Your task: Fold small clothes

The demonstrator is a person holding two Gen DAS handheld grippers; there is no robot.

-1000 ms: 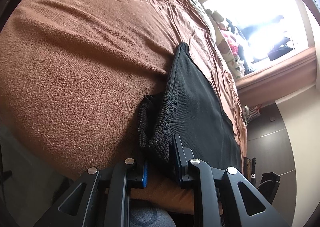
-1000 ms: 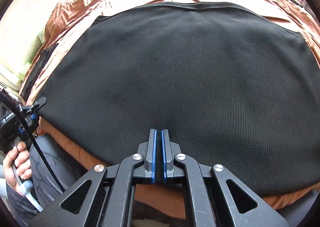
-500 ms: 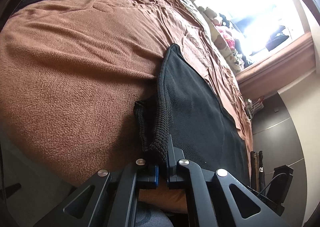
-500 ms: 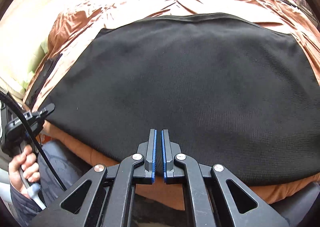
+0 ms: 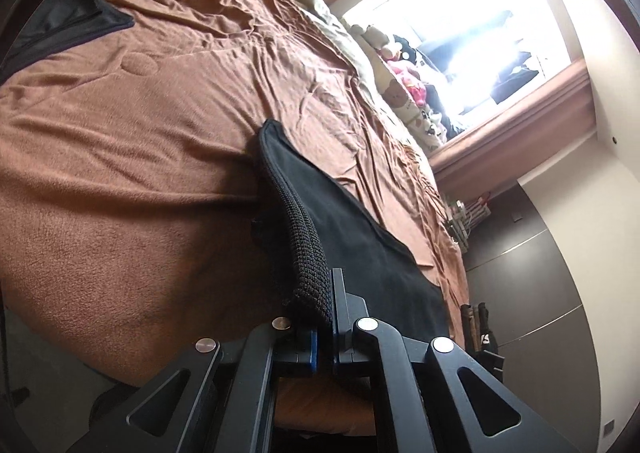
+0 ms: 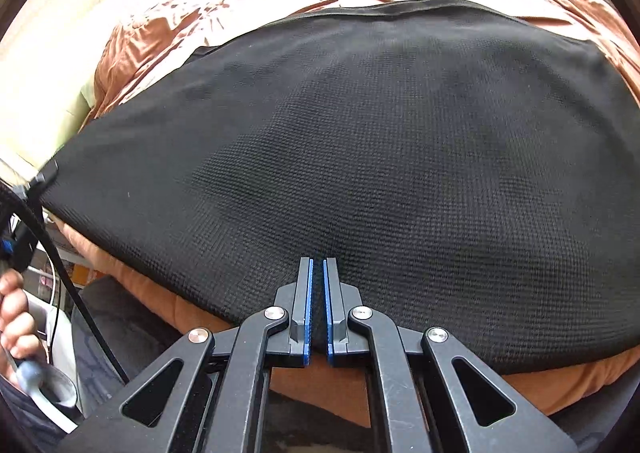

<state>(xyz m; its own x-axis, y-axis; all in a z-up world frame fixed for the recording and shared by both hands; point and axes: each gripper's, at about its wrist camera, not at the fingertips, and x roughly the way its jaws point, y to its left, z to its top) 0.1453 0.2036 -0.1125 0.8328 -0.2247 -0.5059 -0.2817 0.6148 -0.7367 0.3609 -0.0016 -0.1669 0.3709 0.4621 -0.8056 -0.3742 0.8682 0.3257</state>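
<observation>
Left wrist view: the left gripper (image 5: pixel 326 317) is clamping its jaws on a bunched corner of the black knit garment (image 5: pixel 360 237), which is lying on the brown blanket (image 5: pixel 120 173) near the bed's front edge. The pinched roll is standing up off the blanket. A thick fold like this could be slipping free if the pull turns sharp.

Right wrist view: the right gripper (image 6: pixel 316 301) is pinching the garment's (image 6: pixel 360 153) near hem with closed jaws. If the two hands are rising unevenly, the fold may be landing crooked. A hand (image 6: pixel 16 317) is showing at the left edge. No readable writing or brand is showing in either view.
</observation>
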